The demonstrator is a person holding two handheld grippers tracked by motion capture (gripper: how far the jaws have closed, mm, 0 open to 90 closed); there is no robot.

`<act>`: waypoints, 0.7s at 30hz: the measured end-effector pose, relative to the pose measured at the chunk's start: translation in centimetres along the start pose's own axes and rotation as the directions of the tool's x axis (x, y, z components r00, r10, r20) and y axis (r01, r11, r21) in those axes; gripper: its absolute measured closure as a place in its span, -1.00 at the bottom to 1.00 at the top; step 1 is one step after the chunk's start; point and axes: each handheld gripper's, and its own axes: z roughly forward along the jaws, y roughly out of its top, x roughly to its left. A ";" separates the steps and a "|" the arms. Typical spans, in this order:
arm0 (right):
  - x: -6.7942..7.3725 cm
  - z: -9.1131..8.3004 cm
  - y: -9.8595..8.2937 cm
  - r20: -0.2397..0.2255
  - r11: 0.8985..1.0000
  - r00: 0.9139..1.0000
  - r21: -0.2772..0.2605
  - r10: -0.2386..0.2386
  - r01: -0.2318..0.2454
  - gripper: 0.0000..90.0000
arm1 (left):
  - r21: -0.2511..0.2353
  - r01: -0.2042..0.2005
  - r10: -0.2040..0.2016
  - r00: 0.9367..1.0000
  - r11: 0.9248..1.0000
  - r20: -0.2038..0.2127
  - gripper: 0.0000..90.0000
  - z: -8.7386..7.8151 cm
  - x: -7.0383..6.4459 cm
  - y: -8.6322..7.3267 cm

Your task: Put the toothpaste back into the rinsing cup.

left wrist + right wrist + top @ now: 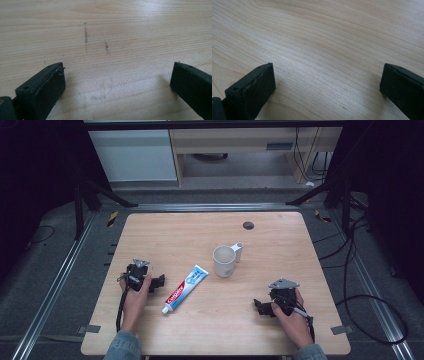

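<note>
A white and blue toothpaste tube (185,289) with red lettering lies slantwise on the wooden table (210,330), its white cap toward the front. A white cup (224,261) stands upright behind it, handle to the right. My left gripper (161,282) rests on the table just left of the tube, jaws pointing at it. In the left gripper view it (117,75) is open over bare wood with dark scuff marks (86,35). My right gripper (260,307) rests at the front right, jaws pointing left. The right gripper view shows it (327,75) open with bare wood between the fingers (254,87).
A black round grommet (248,225) sits in the tabletop near the far edge. Black frame legs (80,200) stand on the floor at both far corners, and cables (360,285) trail along the right side. Pale cabinets (135,155) stand beyond the table.
</note>
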 end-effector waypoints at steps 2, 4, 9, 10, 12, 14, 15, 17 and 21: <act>0.0 0.0 0.0 0.000 1.000 1.000 0.000 0.001 -0.001 -0.99 | 0.003 -0.014 0.014 1.000 1.000 0.014 -1.00 -0.1 0.0 0.0; 0.0 0.0 0.0 0.000 1.000 1.000 -0.002 -0.001 0.001 -0.99 | 0.016 -0.025 0.025 1.000 1.000 0.015 -0.93 -0.7 0.0 0.1; 0.0 0.0 0.0 0.000 1.000 1.000 -0.001 0.000 0.000 -0.99 | 0.033 -0.080 0.079 0.996 0.996 0.033 -0.92 -3.1 -0.8 1.0; 0.0 0.0 0.0 0.000 1.000 1.000 -0.001 0.000 0.000 -0.99 | 0.041 -0.096 0.094 0.995 0.995 0.030 -0.93 -3.6 -0.9 1.2; 0.0 0.0 0.0 -0.001 1.000 1.000 -0.003 -0.001 0.001 -0.99 | 0.049 -0.102 0.101 0.994 0.994 0.031 -0.92 -4.7 -1.0 1.5; 0.0 0.0 0.0 0.000 1.000 1.000 0.000 0.000 0.000 -0.99 | 0.069 -0.115 0.112 0.993 0.991 0.042 -0.94 -5.5 -1.0 1.4; 0.0 0.0 0.0 0.000 1.000 1.000 -0.001 0.000 0.000 -0.99 | 0.081 -0.119 0.115 0.992 0.990 0.043 -0.93 -5.8 -0.9 1.2; 0.0 0.0 0.0 0.000 1.000 1.000 0.000 0.000 0.000 -0.99 | 0.102 -0.129 0.127 0.991 0.986 0.031 -0.94 -6.1 -0.5 0.9; 0.0 0.0 0.0 0.000 1.000 1.000 0.000 0.001 -0.001 -0.99 | 0.120 -0.104 0.099 0.994 0.987 0.043 -0.93 -6.2 0.6 0.2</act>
